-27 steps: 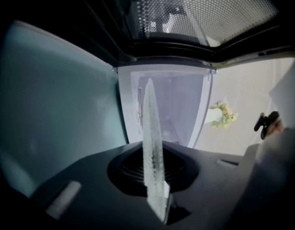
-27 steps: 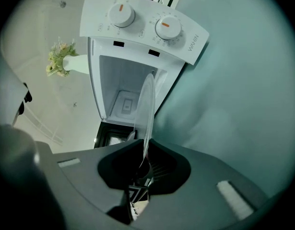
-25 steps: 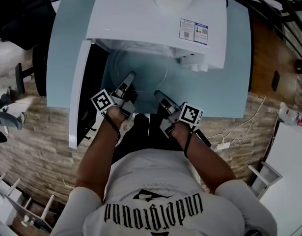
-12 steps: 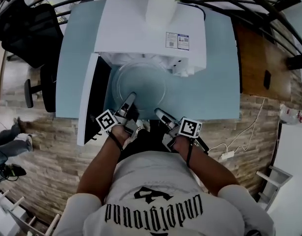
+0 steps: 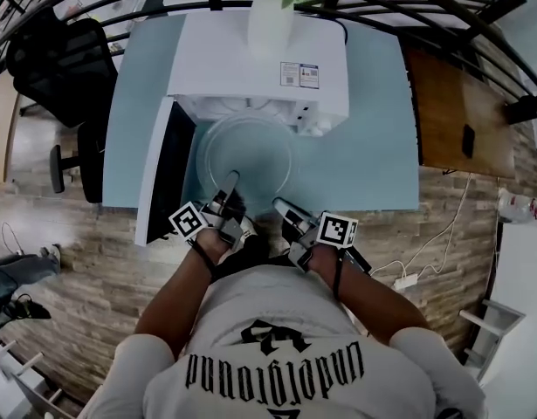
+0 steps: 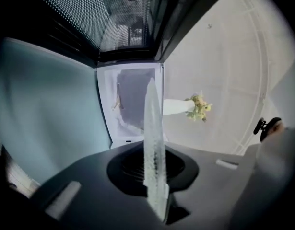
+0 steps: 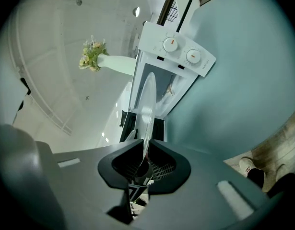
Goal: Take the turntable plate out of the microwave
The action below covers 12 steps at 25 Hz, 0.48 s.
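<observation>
The clear glass turntable plate (image 5: 251,151) hangs level in front of the white microwave's (image 5: 259,68) open cavity, over the pale blue table (image 5: 373,129). My left gripper (image 5: 230,182) is shut on the plate's near rim at the left. My right gripper (image 5: 279,206) is shut on the near rim at the right. In the left gripper view the plate (image 6: 152,123) shows edge-on, pinched in the left gripper (image 6: 154,171). The right gripper view has the plate (image 7: 146,109) running edge-on into the right gripper (image 7: 143,159).
The microwave door (image 5: 163,177) stands swung open at the left. A white vase with flowers (image 5: 272,11) sits on top of the microwave. A black office chair (image 5: 54,55) stands left of the table, a wooden desk (image 5: 456,112) at the right.
Both grippers have drawn back toward the person and risen with the plate. The plate has come from half inside the cavity to out in front of it.
</observation>
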Motion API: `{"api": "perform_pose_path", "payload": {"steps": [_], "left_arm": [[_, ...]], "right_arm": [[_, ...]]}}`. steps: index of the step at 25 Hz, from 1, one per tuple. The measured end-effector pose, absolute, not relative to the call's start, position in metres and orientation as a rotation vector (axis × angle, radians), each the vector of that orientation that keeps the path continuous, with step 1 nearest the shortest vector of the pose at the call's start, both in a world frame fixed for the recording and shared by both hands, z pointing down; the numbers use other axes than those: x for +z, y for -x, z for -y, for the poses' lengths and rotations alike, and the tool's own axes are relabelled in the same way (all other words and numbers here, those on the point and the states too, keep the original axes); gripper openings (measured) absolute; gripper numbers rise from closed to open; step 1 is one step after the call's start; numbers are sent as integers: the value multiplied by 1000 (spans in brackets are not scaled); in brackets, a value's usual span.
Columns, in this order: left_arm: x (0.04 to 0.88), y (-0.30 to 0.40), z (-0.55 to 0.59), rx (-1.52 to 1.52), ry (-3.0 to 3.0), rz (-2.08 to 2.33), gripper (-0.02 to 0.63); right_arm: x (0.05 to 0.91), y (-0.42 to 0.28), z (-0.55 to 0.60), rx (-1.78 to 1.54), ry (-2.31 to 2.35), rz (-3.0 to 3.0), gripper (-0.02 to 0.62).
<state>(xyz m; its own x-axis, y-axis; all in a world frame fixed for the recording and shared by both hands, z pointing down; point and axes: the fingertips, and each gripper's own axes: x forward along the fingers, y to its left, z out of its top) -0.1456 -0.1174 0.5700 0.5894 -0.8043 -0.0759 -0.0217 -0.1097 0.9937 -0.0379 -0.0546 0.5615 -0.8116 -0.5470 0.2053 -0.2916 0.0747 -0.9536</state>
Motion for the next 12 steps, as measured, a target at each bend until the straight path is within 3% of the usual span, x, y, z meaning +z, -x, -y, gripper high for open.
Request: {"api": "perform_pose_path", "payload": {"steps": [12], "left_arm": [[536,96,46,-854,-1566,823,76]], "right_arm": [[534,-21,-3,-1822,694,-2250,34]]}}
